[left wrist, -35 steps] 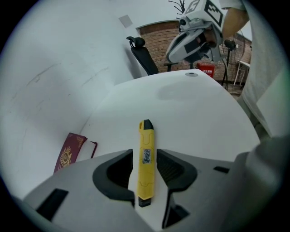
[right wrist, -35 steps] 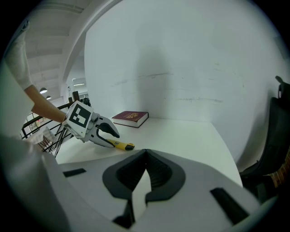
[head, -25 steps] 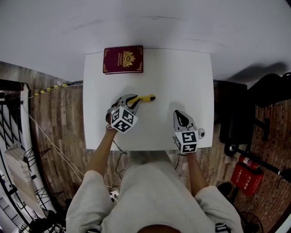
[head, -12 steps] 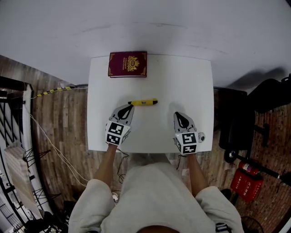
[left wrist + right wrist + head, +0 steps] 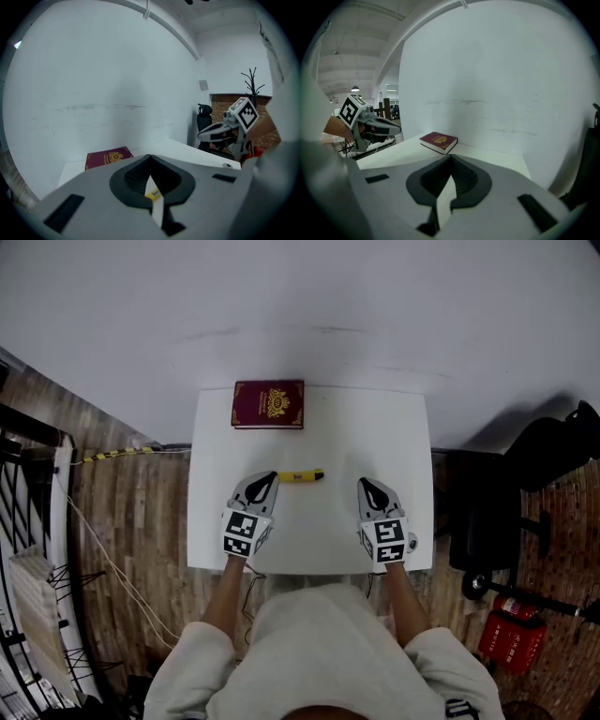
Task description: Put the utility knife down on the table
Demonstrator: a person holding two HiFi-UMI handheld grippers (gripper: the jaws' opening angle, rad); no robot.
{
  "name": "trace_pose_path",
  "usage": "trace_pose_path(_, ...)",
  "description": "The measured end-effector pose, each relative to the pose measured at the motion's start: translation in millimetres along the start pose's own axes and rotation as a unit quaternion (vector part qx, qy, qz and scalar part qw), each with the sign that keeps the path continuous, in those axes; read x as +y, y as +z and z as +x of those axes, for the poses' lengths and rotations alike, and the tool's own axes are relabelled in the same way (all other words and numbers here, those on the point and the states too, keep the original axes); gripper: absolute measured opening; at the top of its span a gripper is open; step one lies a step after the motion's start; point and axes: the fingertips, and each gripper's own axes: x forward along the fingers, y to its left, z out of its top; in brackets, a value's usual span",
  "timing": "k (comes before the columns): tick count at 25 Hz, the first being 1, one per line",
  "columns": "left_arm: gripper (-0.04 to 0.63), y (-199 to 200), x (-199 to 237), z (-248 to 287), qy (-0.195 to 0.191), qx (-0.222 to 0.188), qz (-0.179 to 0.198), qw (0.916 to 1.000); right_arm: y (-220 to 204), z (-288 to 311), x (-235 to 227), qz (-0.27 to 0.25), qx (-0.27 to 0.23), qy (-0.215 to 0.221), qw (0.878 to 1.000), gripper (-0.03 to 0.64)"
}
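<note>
The yellow utility knife (image 5: 300,475) lies flat on the white table (image 5: 394,427), free of both grippers. My left gripper (image 5: 269,476) is shut and empty, its tip just left of the knife's end; in the left gripper view a sliver of the knife (image 5: 153,193) shows below the closed jaws of the left gripper (image 5: 150,159). My right gripper (image 5: 364,484) hovers to the knife's right, also shut with nothing in it. In the right gripper view the tips of the right gripper (image 5: 450,159) meet, and the left gripper (image 5: 389,127) shows at the left.
A maroon book (image 5: 268,404) lies at the table's far edge against the white wall, also visible as the book (image 5: 438,141) and the book (image 5: 107,158). A black chair (image 5: 553,456) and a red fire extinguisher (image 5: 511,638) stand to the right on the wood floor.
The left gripper, a second ago open around the knife's end, has let go, drawn back, risen and shut. The knife stays on the table. The right gripper has lifted a little.
</note>
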Motion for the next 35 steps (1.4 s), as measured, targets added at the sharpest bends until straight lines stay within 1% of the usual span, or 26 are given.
trace_pose_path(9, 0.006, 39.6, 0.7, -8.1, 0.009, -0.039, 0.012, 0.9991, 39.4, -11.2, -14.4, -0.023, -0.040, -0.015, 0.999, -0.003)
trace_pose_path(20, 0.006, 77.2, 0.6, -11.6, 0.010, -0.077, 0.030, 0.9965, 75.3, -21.9, -25.7, -0.039, -0.080, -0.037, 0.995, -0.003)
trace_pose_path(27, 0.006, 85.9, -0.1, -12.7, 0.010, -0.086, 0.030, 0.9958, 79.2, -26.5, -28.9, -0.042, -0.082, -0.044, 0.995, -0.003)
trace_pose_path(35, 0.006, 86.1, -2.6, -14.3, 0.009, -0.087, 0.032, 0.9957, 78.2, -29.2, -29.2, -0.041, -0.083, -0.045, 0.995, -0.003)
